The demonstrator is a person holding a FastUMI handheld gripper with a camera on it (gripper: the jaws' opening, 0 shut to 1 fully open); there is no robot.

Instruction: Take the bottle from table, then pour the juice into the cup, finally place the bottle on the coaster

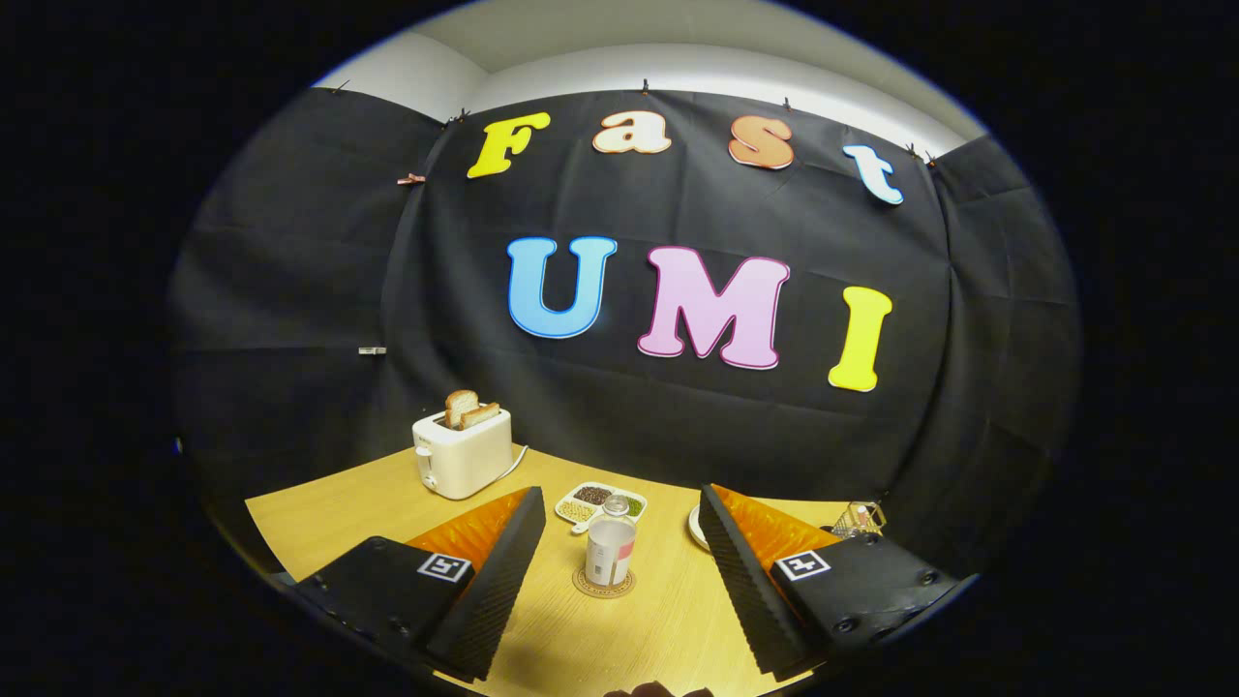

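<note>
Bottle (611, 550) upright on round coaster (603, 582), on wooden table (348, 503), just ahead of gripper (619, 552), between finger lines. Fingers spread wide, released, touching nothing. Beyond bottle: divided dish of grains (600, 503). White toaster (463, 452) with two bread slices (469, 409) far left. Small wire basket (858, 519) by right finger. White plate edge (695, 526) just beside right finger.

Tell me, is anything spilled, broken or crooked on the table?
Nothing stands out. The clear plastic bottle stands upright on the round brown coaster, between the open gripper fingers. Toast sits in the white toaster. The wooden table looks dry.
</note>
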